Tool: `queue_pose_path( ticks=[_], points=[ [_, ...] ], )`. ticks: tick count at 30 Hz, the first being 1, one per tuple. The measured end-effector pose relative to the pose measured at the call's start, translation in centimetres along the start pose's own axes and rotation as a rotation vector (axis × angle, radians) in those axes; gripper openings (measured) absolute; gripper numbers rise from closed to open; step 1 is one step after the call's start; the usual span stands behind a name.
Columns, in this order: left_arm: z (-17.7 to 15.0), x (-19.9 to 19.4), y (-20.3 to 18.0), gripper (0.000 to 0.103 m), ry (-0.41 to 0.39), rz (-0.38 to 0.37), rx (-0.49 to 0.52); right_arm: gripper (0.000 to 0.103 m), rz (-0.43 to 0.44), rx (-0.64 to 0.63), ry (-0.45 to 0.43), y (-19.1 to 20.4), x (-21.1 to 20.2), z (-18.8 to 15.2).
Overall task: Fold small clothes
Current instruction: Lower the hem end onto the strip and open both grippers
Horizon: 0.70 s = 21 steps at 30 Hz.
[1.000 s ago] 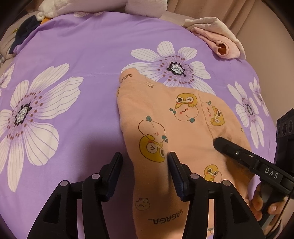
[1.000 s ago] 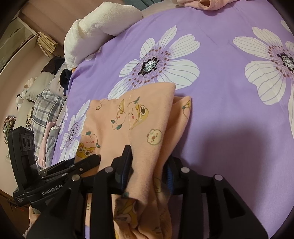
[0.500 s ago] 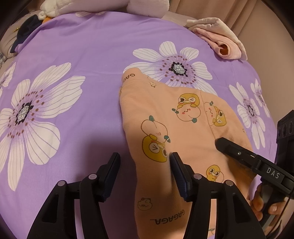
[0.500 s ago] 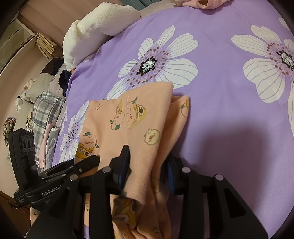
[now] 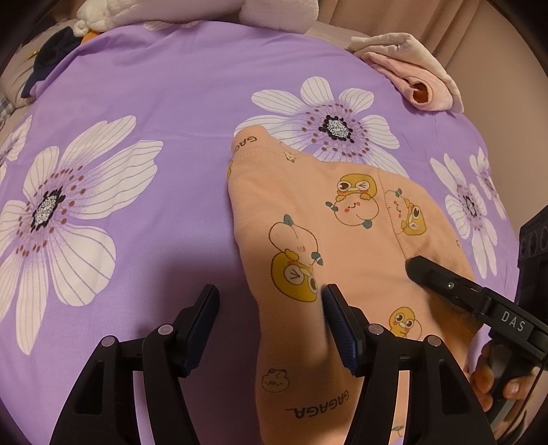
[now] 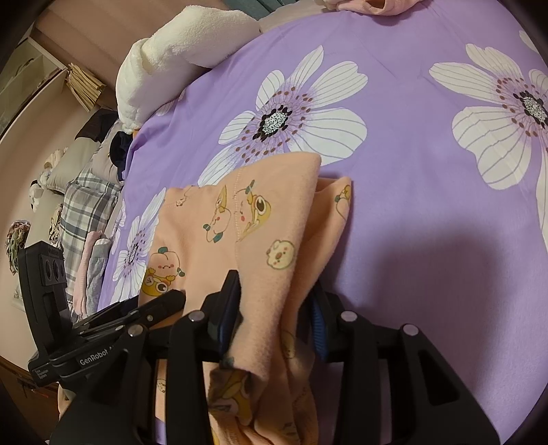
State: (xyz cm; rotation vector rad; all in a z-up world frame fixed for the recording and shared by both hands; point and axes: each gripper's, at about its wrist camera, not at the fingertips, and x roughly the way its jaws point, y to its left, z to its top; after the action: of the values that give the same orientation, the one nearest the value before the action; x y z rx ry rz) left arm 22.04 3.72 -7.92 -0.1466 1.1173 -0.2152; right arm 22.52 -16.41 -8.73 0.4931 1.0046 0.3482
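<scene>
Peach garment (image 5: 328, 246) bunched in my right gripper (image 6: 274, 304) to fold over; left gripper (image 5: 270, 301) opening, straddling its edge, freeing it.

The setting was a bedroom in a home, where a bed spread with a purple sheet (image 5: 144, 85) printed with large white flowers filled both views. A fluffy white blanket (image 6: 178, 58) lay bunched at its far edge, and a pink garment (image 5: 411, 78) sat crumpled near a beige curtain (image 5: 455, 30). Beside the bed were a plaid cloth (image 6: 89, 202) and other heaped clothing, with a stack of papers (image 6: 84, 87) on a shelf.
</scene>
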Motion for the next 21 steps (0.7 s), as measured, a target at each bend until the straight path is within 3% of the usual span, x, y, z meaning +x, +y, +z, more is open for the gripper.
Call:
queue_pose_path(
  ticks=[21],
  points=[
    [-0.13, 0.03, 0.14, 0.067, 0.001, 0.014, -0.011, 0.048, -0.033, -0.007, 0.001, 0.35, 0.04, 0.15]
  ],
)
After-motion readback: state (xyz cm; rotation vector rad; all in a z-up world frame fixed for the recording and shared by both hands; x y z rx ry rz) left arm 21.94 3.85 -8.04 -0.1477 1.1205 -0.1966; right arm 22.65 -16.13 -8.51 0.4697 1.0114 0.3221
